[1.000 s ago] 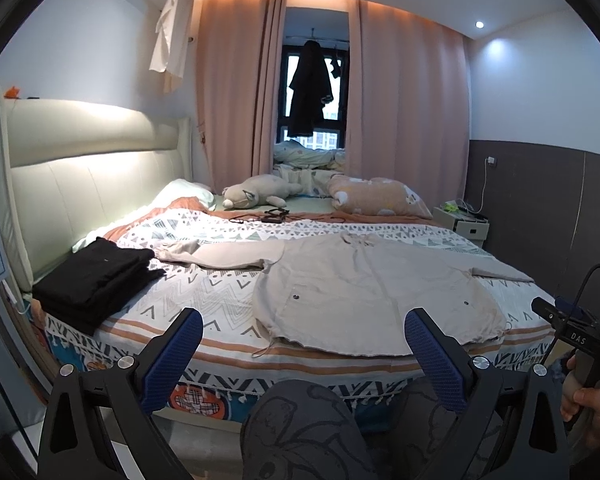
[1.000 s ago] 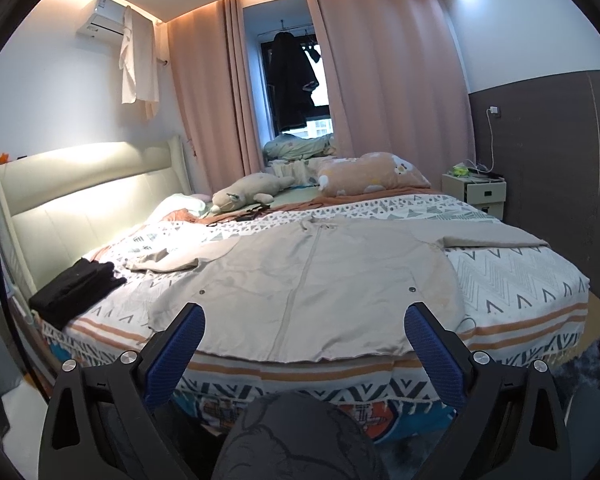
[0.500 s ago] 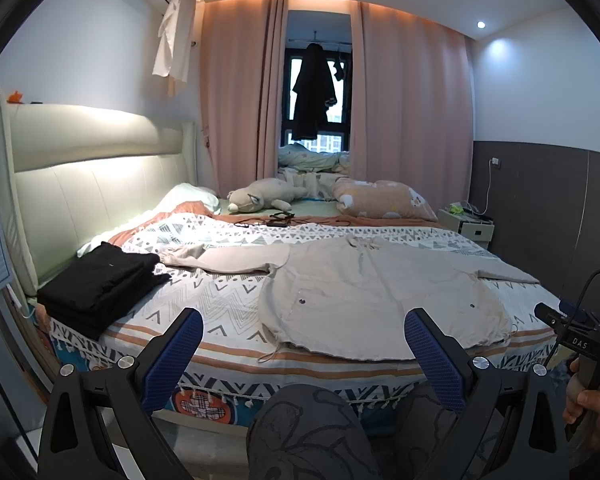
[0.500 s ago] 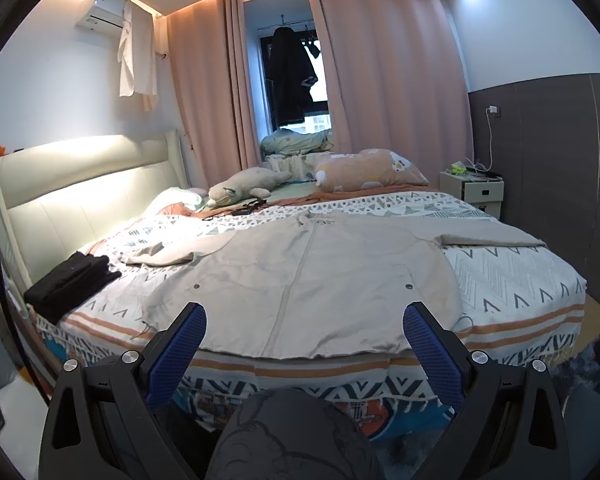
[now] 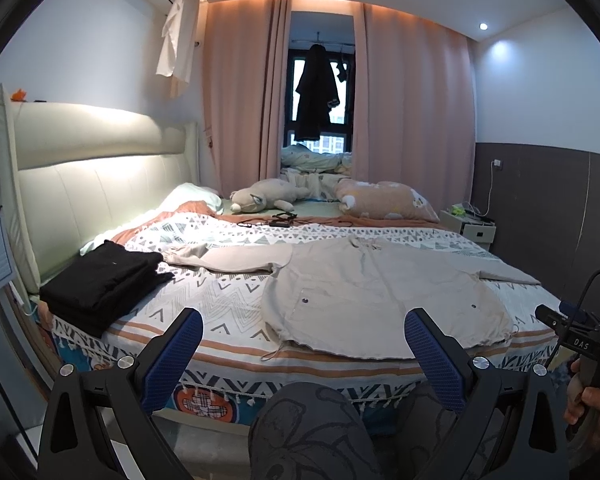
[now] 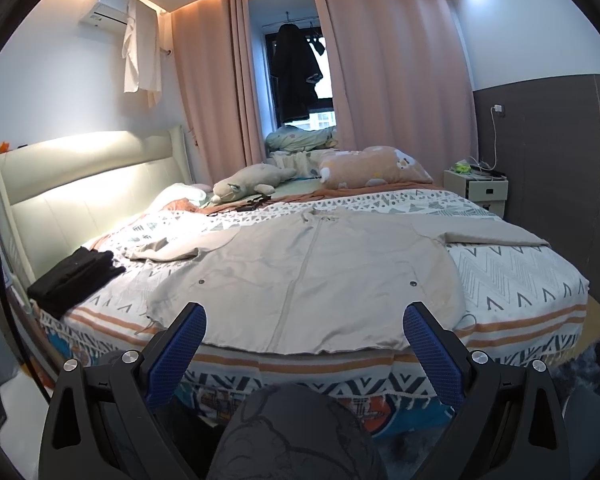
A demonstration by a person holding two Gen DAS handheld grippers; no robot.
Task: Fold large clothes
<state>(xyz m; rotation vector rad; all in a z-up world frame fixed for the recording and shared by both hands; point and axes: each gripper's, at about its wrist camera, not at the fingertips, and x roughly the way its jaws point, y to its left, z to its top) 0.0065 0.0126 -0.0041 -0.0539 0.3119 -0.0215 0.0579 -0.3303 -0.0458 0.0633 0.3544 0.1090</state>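
Garment position: large beige zip-front jacket of thin fabric [image 6: 312,276] spread flat, front up, on the patterned zigzag bedspread [image 6: 512,280], hem at the near edge of the bed, both sleeves extended outward. Left tool [image 5: 300,356] spread wide, pinching nothing, held short of the bed edge; right tool [image 6: 304,354] likewise spread and empty, centred on the hem. Recommended for the first fold: advance each tool to a sleeve end or a hem corner, close on one layer only, lift just enough to clear the bedspread, then carry the sleeve [image 6: 496,236] across the body toward the zip line. Keep fabric taut between the tools to avoid creases. Thin cloth likely to sag and drag; avoid catching the loose drawcord at the hem [image 5: 276,350]. Nearby: folded black clothes stack [image 5: 104,280] at the left corner of the bed, just beyond the left sleeve [image 5: 224,258], leaving limited room there; grey plush toy [image 6: 252,182], peach pillow [image 6: 376,168] and dark cables [image 6: 244,206] well behind the collar, not obstructing. Knee in dark printed trousers [image 6: 296,436] between the tools and the bed.
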